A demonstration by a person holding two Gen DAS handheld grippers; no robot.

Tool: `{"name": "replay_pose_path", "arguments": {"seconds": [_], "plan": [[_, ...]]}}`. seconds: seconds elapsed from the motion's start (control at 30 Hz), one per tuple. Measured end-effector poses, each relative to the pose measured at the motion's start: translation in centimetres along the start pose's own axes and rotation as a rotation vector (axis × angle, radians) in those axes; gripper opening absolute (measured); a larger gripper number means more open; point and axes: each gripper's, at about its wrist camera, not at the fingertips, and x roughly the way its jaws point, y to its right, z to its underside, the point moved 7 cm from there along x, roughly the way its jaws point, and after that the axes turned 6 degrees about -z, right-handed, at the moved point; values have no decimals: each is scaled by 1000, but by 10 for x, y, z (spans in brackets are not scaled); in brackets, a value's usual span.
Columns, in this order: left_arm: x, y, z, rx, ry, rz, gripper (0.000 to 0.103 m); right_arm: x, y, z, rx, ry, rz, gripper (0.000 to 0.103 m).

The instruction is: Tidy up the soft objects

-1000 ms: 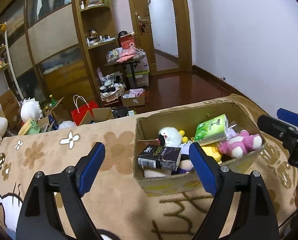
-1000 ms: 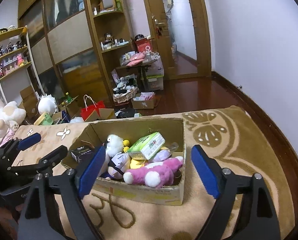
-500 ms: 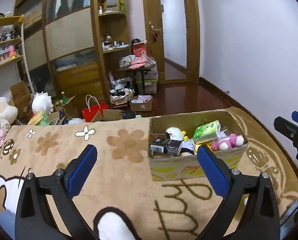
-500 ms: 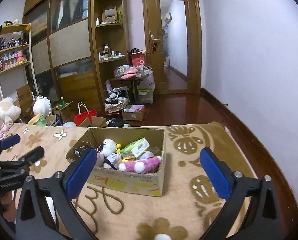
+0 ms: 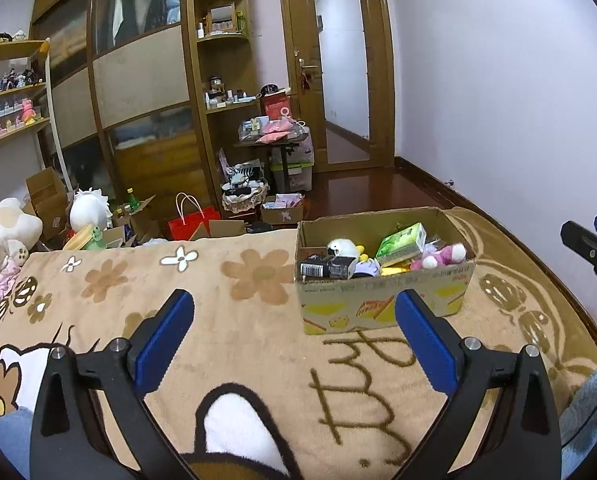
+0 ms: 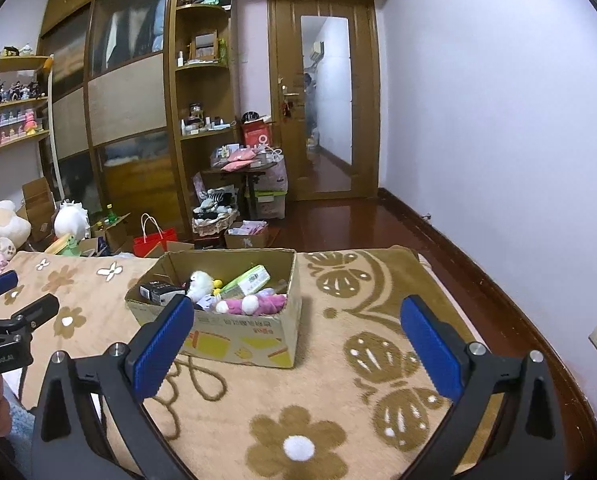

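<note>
A cardboard box (image 5: 382, 304) (image 6: 234, 334) stands on a tan flowered blanket (image 5: 226, 320) (image 6: 338, 380). It holds a white plush (image 5: 340, 247) (image 6: 200, 281), a pink plush (image 5: 444, 255) (image 6: 254, 304), a green tissue pack (image 5: 403, 239) (image 6: 250, 279) and a black carton (image 5: 326, 268) (image 6: 158, 291). My left gripper (image 5: 294, 336) is open and empty, set back from the box's front wall. My right gripper (image 6: 296, 340) is open too, nothing between its blue pads, near the box's right front corner. Each gripper shows at the edge of the other's view.
Past the bed lie a red paper bag (image 5: 192, 227), open cartons (image 5: 282, 213) and plush toys (image 5: 2, 232). A tall wooden wardrobe and shelves (image 5: 146, 92) fill the back wall. A wooden door (image 5: 340, 80) stands right of them, with dark floor (image 5: 378, 192) before it.
Both grippers have drawn back and up from the box, which now looks smaller and farther. Their jaws have spread wider. The box and its contents have stayed put.
</note>
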Motion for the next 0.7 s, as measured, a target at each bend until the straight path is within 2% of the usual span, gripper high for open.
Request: {"name": "replay_pose_path", "arguments": {"seconds": [0.23,0.7], "plan": [[-4,2,7,9,13,1,100,-10,2,6,-4,46,18,103],[9,12,12,16,12,7,100,1,9,19,-9,43,24,103]]}}
